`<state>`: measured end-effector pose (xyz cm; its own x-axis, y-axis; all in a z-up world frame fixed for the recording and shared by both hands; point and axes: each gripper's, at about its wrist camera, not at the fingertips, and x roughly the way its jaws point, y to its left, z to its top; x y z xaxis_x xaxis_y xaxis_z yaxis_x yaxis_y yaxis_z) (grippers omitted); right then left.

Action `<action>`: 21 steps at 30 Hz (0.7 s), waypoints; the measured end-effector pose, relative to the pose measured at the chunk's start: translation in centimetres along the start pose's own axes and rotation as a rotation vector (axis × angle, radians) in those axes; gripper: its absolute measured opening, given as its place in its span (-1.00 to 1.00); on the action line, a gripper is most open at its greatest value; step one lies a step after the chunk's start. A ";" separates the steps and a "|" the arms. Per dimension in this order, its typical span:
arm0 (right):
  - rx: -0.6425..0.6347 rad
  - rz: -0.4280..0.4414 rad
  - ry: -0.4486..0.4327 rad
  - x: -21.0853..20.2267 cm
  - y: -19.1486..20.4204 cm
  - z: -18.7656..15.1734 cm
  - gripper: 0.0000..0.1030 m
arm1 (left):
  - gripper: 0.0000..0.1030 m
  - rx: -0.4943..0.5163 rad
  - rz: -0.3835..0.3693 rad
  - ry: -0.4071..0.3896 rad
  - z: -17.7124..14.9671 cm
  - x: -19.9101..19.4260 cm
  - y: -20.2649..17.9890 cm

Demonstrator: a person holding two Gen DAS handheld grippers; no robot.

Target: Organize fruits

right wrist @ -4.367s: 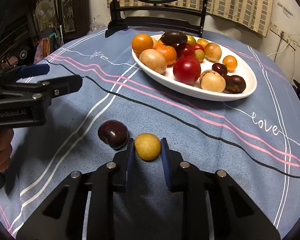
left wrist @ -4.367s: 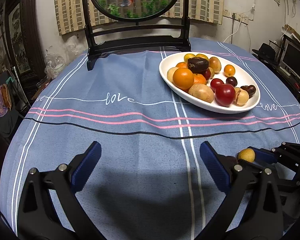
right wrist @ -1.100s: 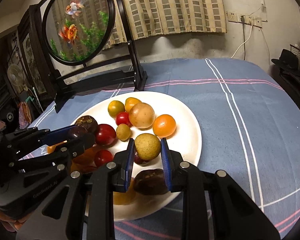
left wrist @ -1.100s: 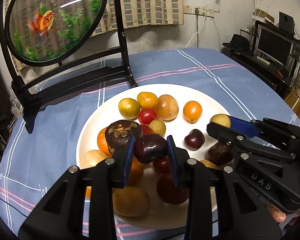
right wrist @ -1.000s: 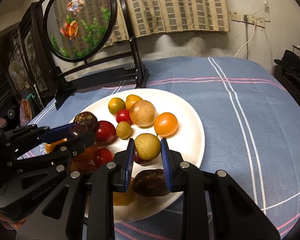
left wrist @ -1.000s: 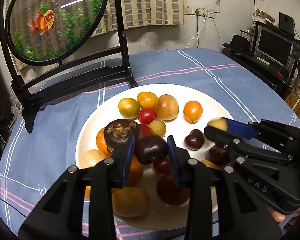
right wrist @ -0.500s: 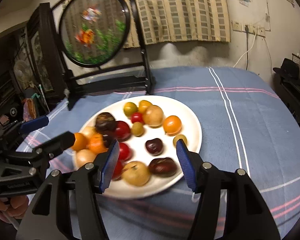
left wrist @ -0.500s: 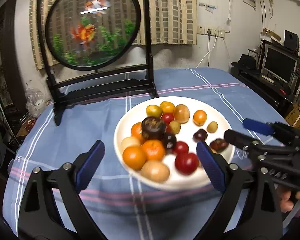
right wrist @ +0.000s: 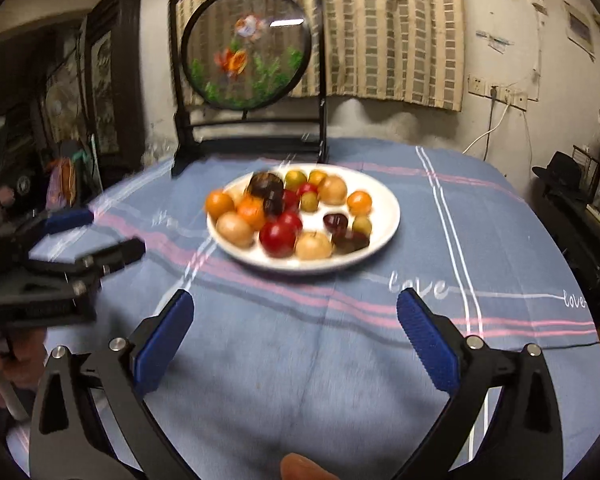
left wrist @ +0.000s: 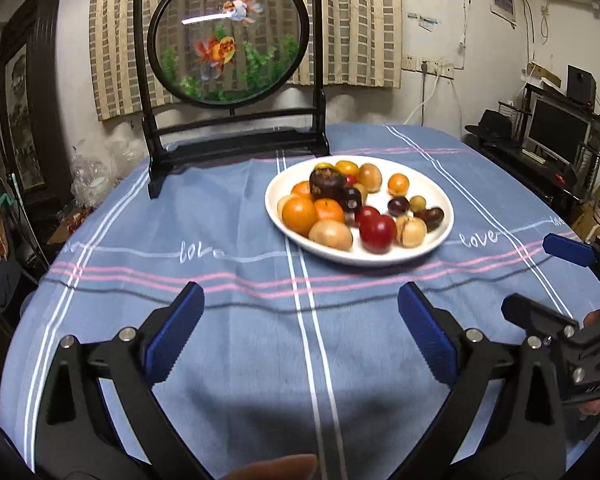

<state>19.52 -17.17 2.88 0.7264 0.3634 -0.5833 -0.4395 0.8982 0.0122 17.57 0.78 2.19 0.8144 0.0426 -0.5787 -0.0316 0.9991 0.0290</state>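
Opening at this moment, both sets of jaws stand wide with nothing between them. Left gripper (left wrist: pixel 300 332): blue pads low in its frame, only bare tablecloth (left wrist: pixel 220 360) in the gap. Right gripper (right wrist: pixel 296 336): same posture, pads spread over bare cloth; this view is motion-blurred.

Fruits (left wrist: pixel 352 204) all lie on the white plate (left wrist: pixel 440 236), which sits above the left gripper's jaws, right of frame centre; in the right wrist view the plate (right wrist: pixel 388 204) sits at frame centre, above the gap. The pile includes oranges, red and dark round fruit, and tan ones; the exact kinds cannot be told.

The right gripper shows at the lower right edge of the left wrist view; the left gripper shows at the left edge of the right wrist view, a hand (right wrist: pixel 8 368) beneath it.

Round goldfish screen (left wrist: pixel 228 40) on a black stand, upper centre, beyond the plate. Striped curtain (left wrist: pixel 360 20) behind it. A fingertip intrudes at the bottom edge of both views.
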 end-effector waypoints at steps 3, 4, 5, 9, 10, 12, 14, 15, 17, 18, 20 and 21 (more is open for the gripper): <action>-0.017 -0.005 0.010 -0.2 0.5 -0.5 0.97 | 0.93 0.014 0.007 0.016 -0.6 -0.1 0.0; -0.015 0.001 0.016 -0.3 0.6 -0.5 0.97 | 0.93 0.019 0.009 0.018 -0.7 -0.2 -0.1; -0.012 0.009 0.017 -0.4 0.6 -0.6 0.97 | 0.93 0.024 0.007 0.021 -0.9 -0.3 -0.2; -0.033 0.007 0.004 -1.0 1.0 -0.8 0.97 | 0.93 0.042 -0.002 0.018 -1.2 -0.7 -0.6; -0.038 0.001 0.004 -1.1 1.0 -0.8 0.97 | 0.93 0.044 -0.001 0.018 -1.2 -0.7 -0.6; -0.031 0.006 0.012 -1.1 0.8 -1.0 0.97 | 0.93 0.036 -0.002 0.028 -1.3 -0.6 -0.4; -0.024 0.006 0.022 -1.0 0.7 -1.2 0.97 | 0.93 0.025 -0.007 0.047 -1.4 -0.3 -0.2; -0.024 0.001 0.029 -0.9 0.6 -1.3 0.97 | 0.93 0.022 -0.006 0.051 -1.4 -0.2 -0.2; -0.022 -0.003 0.034 -0.8 0.6 -1.3 0.97 | 0.93 0.020 -0.002 0.056 -1.5 -0.2 -0.1; -0.020 -0.003 0.036 -0.8 0.7 -1.4 0.97 | 0.93 0.020 0.000 0.059 -1.6 -0.2 -0.1; -0.019 -0.001 0.038 -0.8 0.6 -1.4 0.97 | 0.93 0.021 -0.001 0.059 -1.6 -0.2 -0.1; -0.020 0.000 0.038 -0.8 0.6 -1.4 0.97 | 0.93 0.022 -0.001 0.059 -1.6 -0.3 -0.2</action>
<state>17.91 -17.25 2.23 0.7062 0.3530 -0.6137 -0.4499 0.8931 -0.0040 16.44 0.61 1.03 0.7788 0.0421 -0.6259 -0.0174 0.9988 0.0456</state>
